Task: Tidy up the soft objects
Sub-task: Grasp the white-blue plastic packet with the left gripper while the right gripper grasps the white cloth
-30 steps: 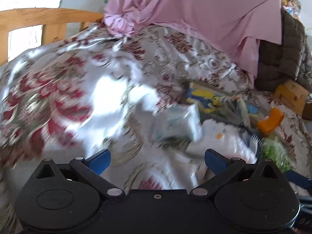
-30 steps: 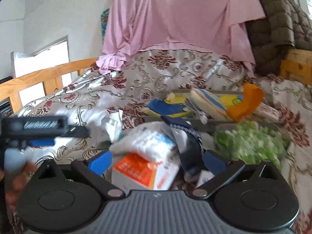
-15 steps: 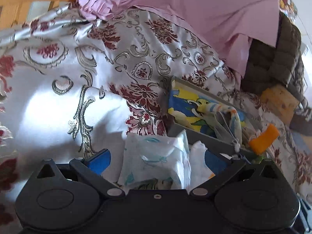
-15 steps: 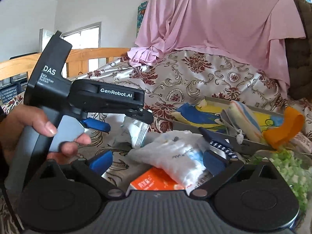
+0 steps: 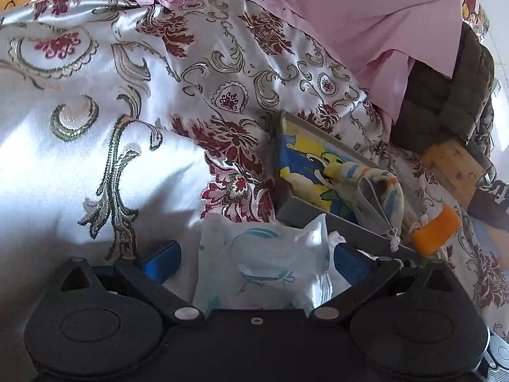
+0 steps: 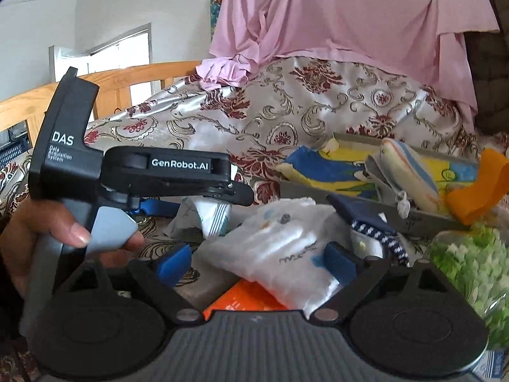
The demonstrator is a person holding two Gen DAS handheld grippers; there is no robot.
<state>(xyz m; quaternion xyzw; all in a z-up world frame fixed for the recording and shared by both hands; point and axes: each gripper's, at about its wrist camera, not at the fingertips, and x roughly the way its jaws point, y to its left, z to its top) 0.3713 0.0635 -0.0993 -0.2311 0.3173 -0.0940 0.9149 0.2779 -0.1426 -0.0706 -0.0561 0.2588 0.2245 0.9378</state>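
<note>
Moved in over the tissue pack (image 5: 264, 264): left gripper (image 5: 254, 256) spread, pack between jaws. Right gripper (image 6: 256, 262) narrowing, not pinching white bag (image 6: 273, 251).

Two grippers are in view: the left gripper (image 5: 256, 256) and the right gripper (image 6: 256, 262). One grey tray (image 6: 423, 215), one orange packet (image 6: 245, 299) and two white plastic packs (image 6: 286, 251) (image 5: 261, 273) lie on the bed.
</note>
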